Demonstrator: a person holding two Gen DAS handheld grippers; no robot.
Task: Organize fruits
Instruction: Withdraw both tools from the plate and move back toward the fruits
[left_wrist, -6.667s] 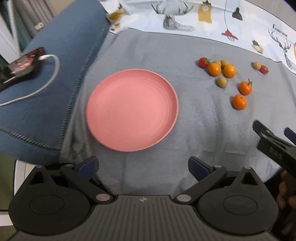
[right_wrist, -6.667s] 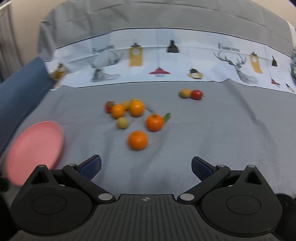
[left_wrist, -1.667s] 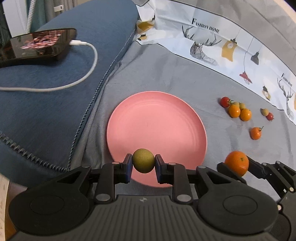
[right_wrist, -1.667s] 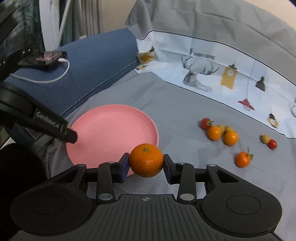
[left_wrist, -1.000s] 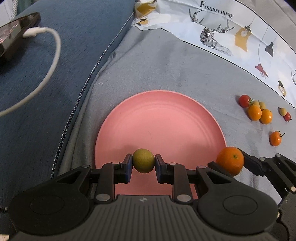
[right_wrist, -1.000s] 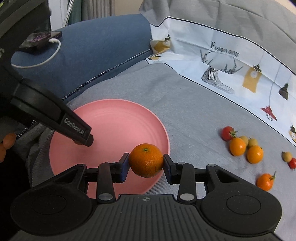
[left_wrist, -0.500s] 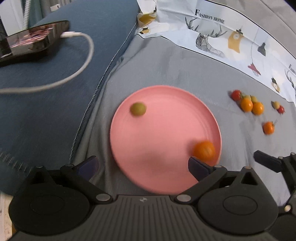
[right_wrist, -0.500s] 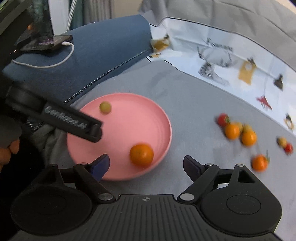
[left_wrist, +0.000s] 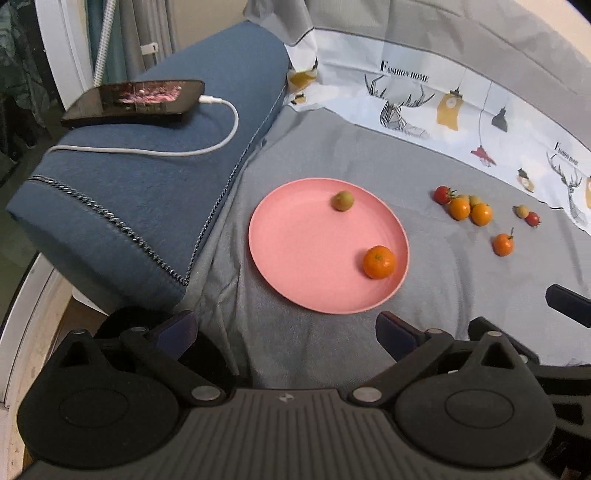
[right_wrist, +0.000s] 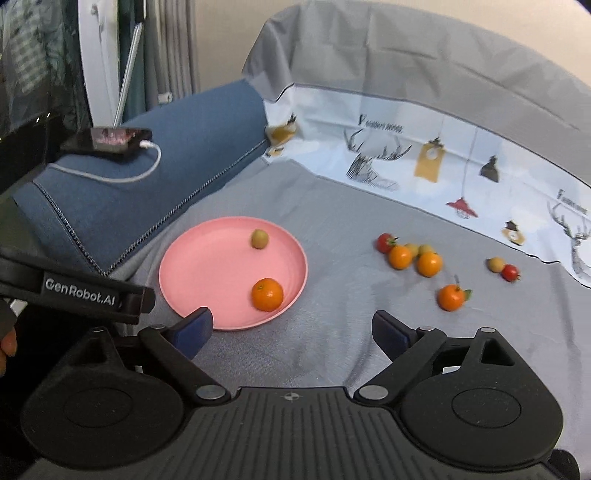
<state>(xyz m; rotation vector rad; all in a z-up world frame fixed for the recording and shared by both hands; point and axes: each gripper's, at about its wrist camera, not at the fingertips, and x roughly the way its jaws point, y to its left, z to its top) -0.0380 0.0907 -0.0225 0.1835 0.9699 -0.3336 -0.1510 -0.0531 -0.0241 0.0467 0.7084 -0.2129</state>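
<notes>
A pink plate (left_wrist: 303, 258) (right_wrist: 207, 273) lies on the grey cloth. On it rest a green fruit (left_wrist: 342, 200) (right_wrist: 259, 239) at the far edge and an orange (left_wrist: 379, 261) (right_wrist: 267, 294) at the near right. Loose fruits lie to the right: a red tomato (left_wrist: 441, 194) (right_wrist: 385, 242), two small oranges (left_wrist: 459, 209) (right_wrist: 399, 257), a stemmed orange (left_wrist: 503, 244) (right_wrist: 450, 297), and a yellow and red pair (left_wrist: 527, 215) (right_wrist: 503, 268). My left gripper (left_wrist: 286, 332) is open and empty, pulled back before the plate. My right gripper (right_wrist: 291, 330) is open and empty near the plate's right edge.
A blue cushion (left_wrist: 140, 184) (right_wrist: 147, 177) lies left of the plate, with a phone (left_wrist: 136, 99) (right_wrist: 109, 139) and white cable (left_wrist: 166, 149) on it. A printed white cloth (left_wrist: 461, 114) runs along the back. The cushion's near edge drops off at the left.
Both grippers, which opened half a second ago and dropped the green fruit and orange on the plate, have pulled back and up. The green fruit rolled to the plate's far edge.
</notes>
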